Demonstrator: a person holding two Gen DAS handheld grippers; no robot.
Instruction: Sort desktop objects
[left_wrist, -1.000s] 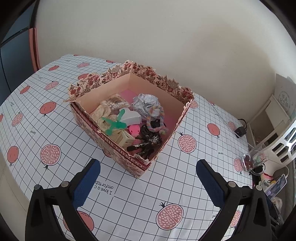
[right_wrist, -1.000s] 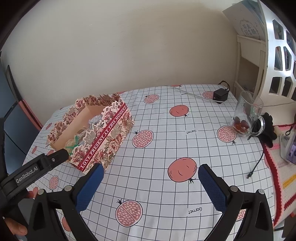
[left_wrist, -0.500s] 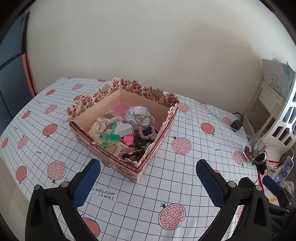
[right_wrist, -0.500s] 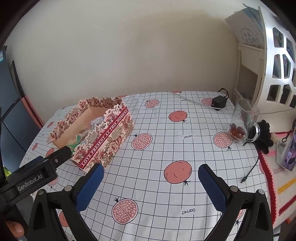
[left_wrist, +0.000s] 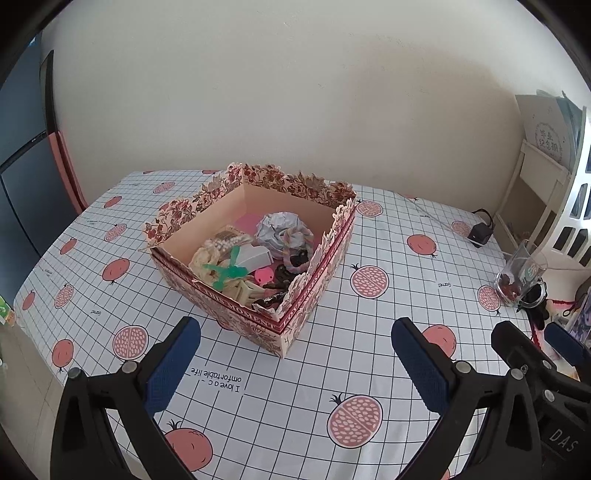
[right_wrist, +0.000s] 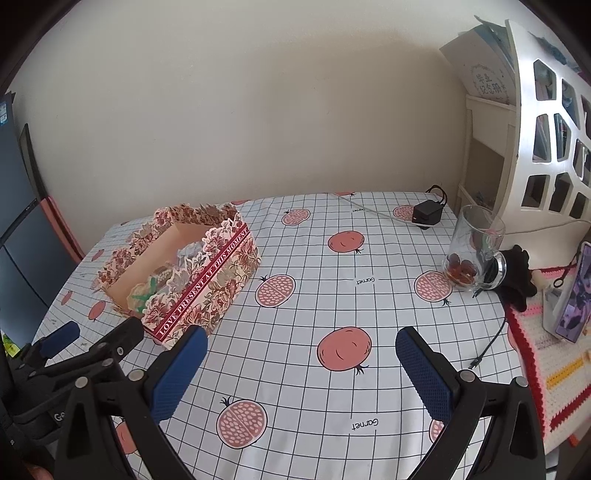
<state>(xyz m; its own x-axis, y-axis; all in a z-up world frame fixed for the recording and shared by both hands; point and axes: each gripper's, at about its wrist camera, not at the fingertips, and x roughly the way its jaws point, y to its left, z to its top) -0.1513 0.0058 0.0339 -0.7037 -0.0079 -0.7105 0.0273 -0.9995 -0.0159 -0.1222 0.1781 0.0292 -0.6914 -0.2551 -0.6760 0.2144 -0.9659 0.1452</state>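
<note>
A floral paper box (left_wrist: 314, 280) (right_wrist: 207, 280) stands on the pomegranate-print tablecloth (left_wrist: 369, 369), left of centre. Inside it lie small items: a crumpled silver foil ball (left_wrist: 277, 229), a green clip (left_wrist: 225, 271), a pink round piece (left_wrist: 264, 275), a braided hair tie (left_wrist: 299, 236) and dark hair clips (left_wrist: 280, 277). My left gripper (left_wrist: 295, 365) hovers open near the table's front, short of the box, nothing between its blue pads. My right gripper (right_wrist: 301, 373) is open too, over bare cloth to the right of the box, and shows at the left wrist view's right edge.
A glass mug (right_wrist: 472, 251) with reddish contents stands at the right, beside a black object (right_wrist: 517, 273). A black charger (right_wrist: 426, 214) with cable lies at the back. A phone (right_wrist: 576, 295) leans on a knitted mat (right_wrist: 554, 369). A white shelf (right_wrist: 546, 110) rises at the far right.
Both grippers have drawn back and up from the box, so it looks smaller and more of the table shows. Both stay open. The right gripper has come into the left wrist view.
</note>
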